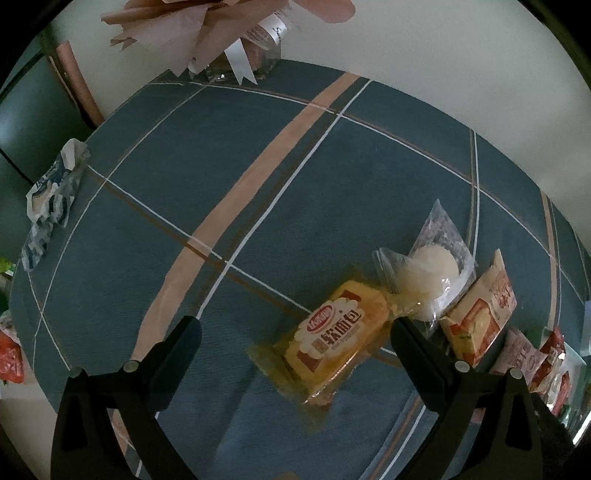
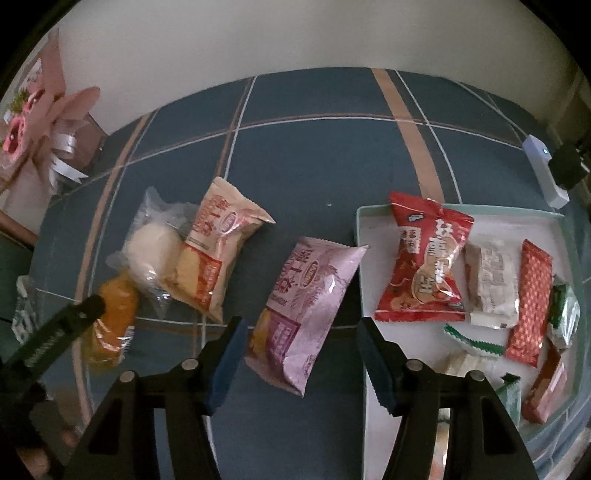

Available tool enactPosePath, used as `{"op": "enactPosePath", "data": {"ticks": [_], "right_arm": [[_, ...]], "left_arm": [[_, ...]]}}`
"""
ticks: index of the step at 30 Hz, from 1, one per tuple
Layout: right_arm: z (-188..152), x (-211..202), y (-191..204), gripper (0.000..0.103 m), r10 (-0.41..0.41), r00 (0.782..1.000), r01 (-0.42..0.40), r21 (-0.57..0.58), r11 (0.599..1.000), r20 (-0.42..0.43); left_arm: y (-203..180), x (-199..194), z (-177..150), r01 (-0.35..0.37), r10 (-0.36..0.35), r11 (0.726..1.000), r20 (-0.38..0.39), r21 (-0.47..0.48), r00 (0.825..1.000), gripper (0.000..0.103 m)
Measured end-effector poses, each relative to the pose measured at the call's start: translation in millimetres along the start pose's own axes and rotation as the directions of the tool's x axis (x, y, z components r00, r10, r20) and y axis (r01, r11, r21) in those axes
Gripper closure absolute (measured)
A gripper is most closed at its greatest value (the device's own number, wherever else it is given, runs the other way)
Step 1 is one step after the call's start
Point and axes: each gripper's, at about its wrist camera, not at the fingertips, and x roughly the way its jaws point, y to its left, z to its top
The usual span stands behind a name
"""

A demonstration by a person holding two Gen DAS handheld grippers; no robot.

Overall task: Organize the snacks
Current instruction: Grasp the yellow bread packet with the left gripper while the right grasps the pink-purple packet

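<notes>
The right claw (image 2: 299,363) points down at the bench (image 2: 306,162), its blue-padded fingers (image 2: 227,363) spread to either side of a pink bag (image 2: 306,314) without pressing it; the bag lies flat, its far corner just at the rim of a pale tray (image 2: 357,229). In the tray lie a red bag (image 2: 424,262), a white packet (image 2: 493,284), a red bar (image 2: 530,302) and some green-edged packets. The left claw (image 1: 295,349) hangs with its black fingers spread wide above a yellow bread pack (image 1: 332,341), apart from it. Beyond the bread lie a clear-wrapped white bun (image 1: 428,282) and a cream bag (image 1: 480,314), touching. A crumpled blue-and-white wrapper (image 1: 51,203) lies at the bench's far left edge, and a paper-wrapped bouquet (image 1: 221,33) stands at the back.
</notes>
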Motion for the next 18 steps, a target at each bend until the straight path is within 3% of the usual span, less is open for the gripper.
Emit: {"op": "enactPosePath", "data": {"ticks": [2, 8, 18], "right_arm": [[-2, 7, 2, 0.040, 0.006, 1.000, -0.006, 0.000, 1.000, 0.001], [-3, 23, -8, 0.058, 0.075, 0.997, -0.074, 0.054, 0.996, -0.001], [-7, 23, -8, 0.064, 0.156, 0.988, -0.156, 0.012, 0.988, 0.005]], "left_arm": [[1, -2, 0, 0.002, -0.002, 1.000, 0.005, -0.005, 1.000, 0.001], [1, 1, 2, 0.011, -0.011, 1.000, -0.004, -0.012, 1.000, 0.001], [2, 1, 2, 0.015, -0.016, 1.000, -0.010, -0.017, 1.000, 0.001]]}}
